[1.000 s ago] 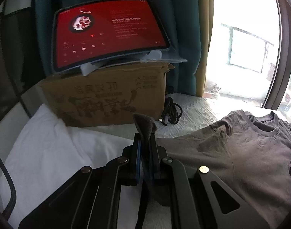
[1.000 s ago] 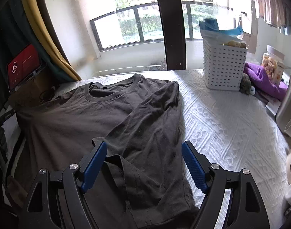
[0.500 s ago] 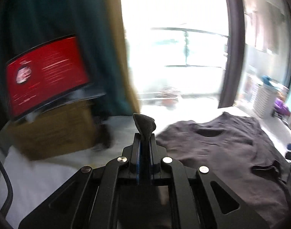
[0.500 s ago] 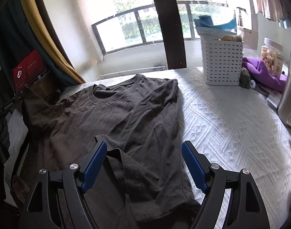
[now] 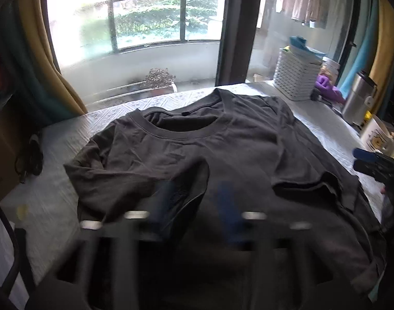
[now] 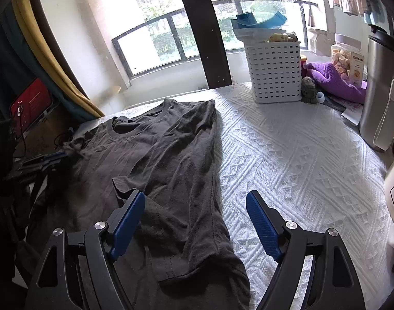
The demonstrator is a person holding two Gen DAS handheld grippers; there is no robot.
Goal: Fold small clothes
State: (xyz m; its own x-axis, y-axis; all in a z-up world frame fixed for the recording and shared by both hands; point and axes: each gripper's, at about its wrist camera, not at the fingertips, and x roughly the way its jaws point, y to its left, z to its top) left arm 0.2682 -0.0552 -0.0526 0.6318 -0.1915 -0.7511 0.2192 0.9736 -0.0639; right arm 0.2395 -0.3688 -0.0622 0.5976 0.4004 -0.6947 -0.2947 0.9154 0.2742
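Right gripper (image 6: 195,222) gapes wide and empty above the folded-over right sleeve of one dark grey T-shirt (image 6: 155,155), which lies spread on the white quilted cover (image 6: 287,155). Left gripper (image 5: 199,201) is motion-blurred; a second ago it pinched fabric, now I cannot tell. One white basket (image 6: 274,69) holds packets.

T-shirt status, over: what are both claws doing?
Right claw open over T-shirt near edge. Left claw at far sleeve, grip unclear, own view blurred. White basket stands clear of the shirt.
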